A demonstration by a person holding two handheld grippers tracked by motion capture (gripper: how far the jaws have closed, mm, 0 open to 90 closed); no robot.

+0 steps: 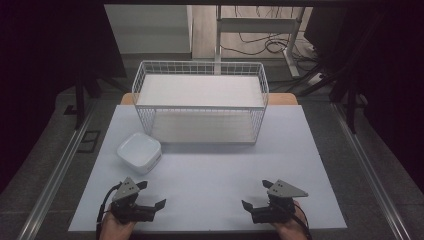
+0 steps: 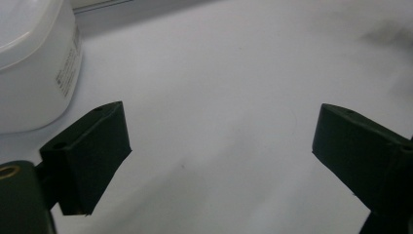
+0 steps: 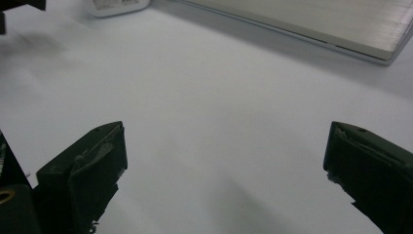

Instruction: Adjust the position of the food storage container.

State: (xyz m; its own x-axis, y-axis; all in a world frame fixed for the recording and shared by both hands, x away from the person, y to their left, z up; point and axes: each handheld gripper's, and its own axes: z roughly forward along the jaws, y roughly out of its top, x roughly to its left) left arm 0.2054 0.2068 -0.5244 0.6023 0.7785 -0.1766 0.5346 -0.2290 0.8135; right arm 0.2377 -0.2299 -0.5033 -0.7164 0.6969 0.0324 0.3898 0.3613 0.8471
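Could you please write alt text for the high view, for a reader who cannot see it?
Two hand-held grippers, the left gripper and right gripper, rest open and empty at the near edge of a white table. A white lidded container sits ahead of the left one, before a white wire rack with two shelves.

White square lidded container (image 1: 139, 152), upright, table's left

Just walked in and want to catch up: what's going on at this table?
A person holds a two-jaw gripper in each hand at the near edge of the white table. The left gripper and right gripper both have their jaws open and hold nothing. A white lidded container sits just ahead of the left gripper, untouched. Behind it stands a white two-tier wire rack.
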